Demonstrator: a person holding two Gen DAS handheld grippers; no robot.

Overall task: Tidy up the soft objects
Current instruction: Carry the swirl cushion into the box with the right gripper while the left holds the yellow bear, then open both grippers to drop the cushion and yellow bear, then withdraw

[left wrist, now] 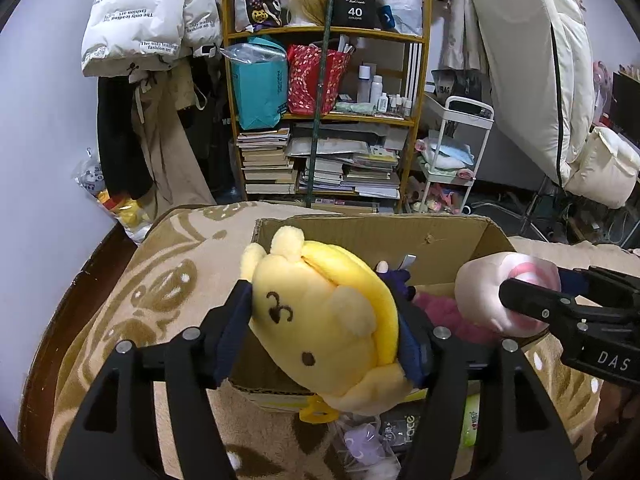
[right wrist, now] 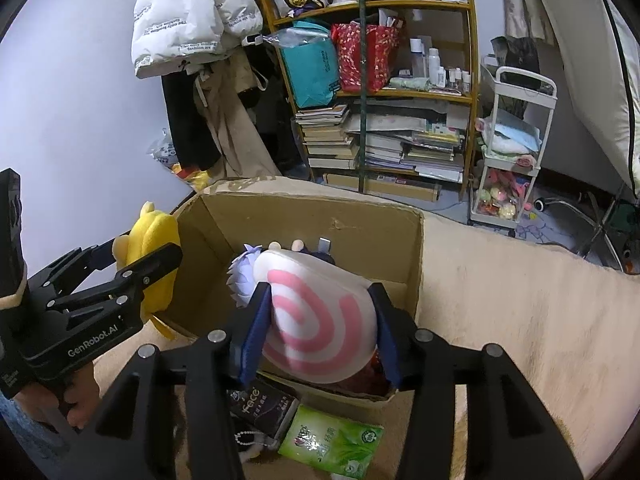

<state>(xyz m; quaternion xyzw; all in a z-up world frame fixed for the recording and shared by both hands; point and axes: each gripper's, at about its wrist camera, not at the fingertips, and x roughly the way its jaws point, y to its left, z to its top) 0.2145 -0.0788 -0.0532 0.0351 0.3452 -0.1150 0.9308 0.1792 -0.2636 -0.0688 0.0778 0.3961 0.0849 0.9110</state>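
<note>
The left gripper (left wrist: 326, 336) pinches the yellow plush (left wrist: 320, 320) at frame centre above the cardboard box (left wrist: 376, 236); the right gripper (right wrist: 320, 334) clasps the pink-swirl cushion (right wrist: 320, 320) over the box's near edge. Each should clear the rim before release, so nothing topples out.

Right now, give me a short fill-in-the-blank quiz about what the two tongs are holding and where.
The left tongs hold a plush toy colored ____.
The white cushion in the right tongs has a swirl colored ____.
Both are above an open cardboard ____.
The green packet lies ____ the box.

Missing: yellow; pink; box; outside
</note>
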